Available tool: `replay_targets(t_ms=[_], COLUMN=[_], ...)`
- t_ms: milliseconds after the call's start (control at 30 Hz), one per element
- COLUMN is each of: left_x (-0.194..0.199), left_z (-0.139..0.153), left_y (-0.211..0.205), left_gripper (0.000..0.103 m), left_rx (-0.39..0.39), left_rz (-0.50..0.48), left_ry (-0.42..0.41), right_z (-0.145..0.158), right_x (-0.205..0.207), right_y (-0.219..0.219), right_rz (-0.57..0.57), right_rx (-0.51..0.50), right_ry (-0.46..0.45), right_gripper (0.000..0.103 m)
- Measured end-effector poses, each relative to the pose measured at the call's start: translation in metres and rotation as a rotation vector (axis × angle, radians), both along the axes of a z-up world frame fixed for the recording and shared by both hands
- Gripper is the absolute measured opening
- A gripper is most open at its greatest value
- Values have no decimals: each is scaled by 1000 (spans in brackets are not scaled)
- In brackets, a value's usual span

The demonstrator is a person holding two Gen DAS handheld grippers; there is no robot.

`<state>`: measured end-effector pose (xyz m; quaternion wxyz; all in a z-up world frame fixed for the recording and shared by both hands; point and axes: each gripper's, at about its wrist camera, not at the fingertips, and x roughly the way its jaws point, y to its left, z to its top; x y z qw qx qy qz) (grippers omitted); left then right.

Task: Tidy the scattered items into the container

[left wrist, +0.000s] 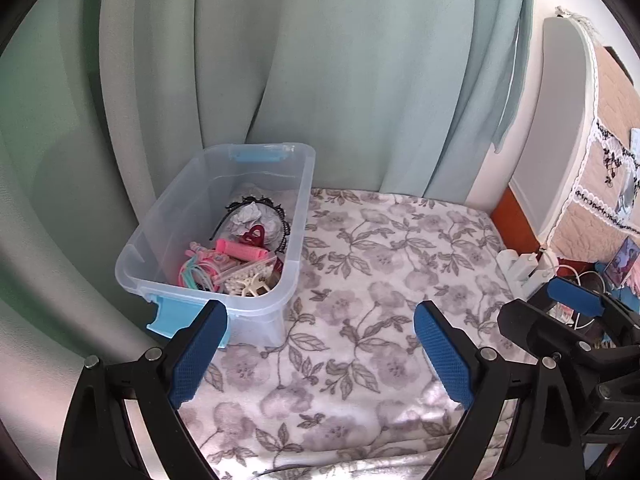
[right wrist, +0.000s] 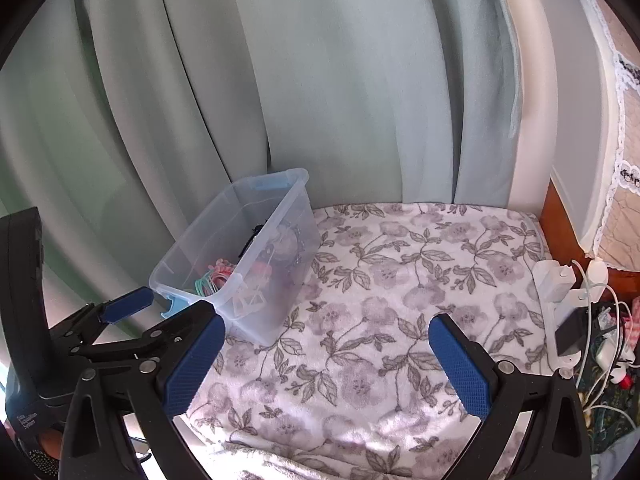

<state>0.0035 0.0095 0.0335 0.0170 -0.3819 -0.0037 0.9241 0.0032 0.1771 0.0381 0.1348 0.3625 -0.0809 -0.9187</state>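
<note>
A clear plastic bin [left wrist: 296,216] with blue latches stands at the left of the floral blanket [left wrist: 384,264], against the curtain. Inside lie hair items: a pink roller [left wrist: 240,249], a red heart clip [left wrist: 253,235], a black headband [left wrist: 280,212], coloured hair ties [left wrist: 198,274] and a cream claw clip [left wrist: 250,286]. My left gripper [left wrist: 320,320] is open and empty, just right of the bin's near end. My right gripper [right wrist: 328,334] is open and empty over the blanket; the bin [right wrist: 280,240] is to its left. The right gripper also shows at the right edge of the left wrist view [left wrist: 576,300].
A green curtain [left wrist: 320,80] hangs behind the bin. A white power strip [right wrist: 560,280] with plugs and cables lies at the blanket's right edge. A padded headboard [left wrist: 560,120] and a lace-trimmed board [left wrist: 616,160] stand at the right.
</note>
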Motion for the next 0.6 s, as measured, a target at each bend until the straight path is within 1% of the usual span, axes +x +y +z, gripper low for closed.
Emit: replay_targets(t_ms=[100,200,367,467,600], left_x=[2,5,14,18,19], left_z=[-1,1,4,6,8], left_y=[-7,-14,-16,-16,-19], left_gripper=[95,95,95,95,95], left_rx=[3,14,-37,-70,-71], left_rz=[6,9,28,43,48], left_ry=[-15,-22,-16,-29,-47], right_z=[2,5,9,10,13], right_x=[3,6,9,13,18], right_y=[-7,-10,-17,-21,-23], right_rz=[-6,-12,-29,-39,-53], right_rx=[32,38,64,83,97], right_ry=[-11,-17,-35,-46,-40], right_gripper=[103,103,103,103,103])
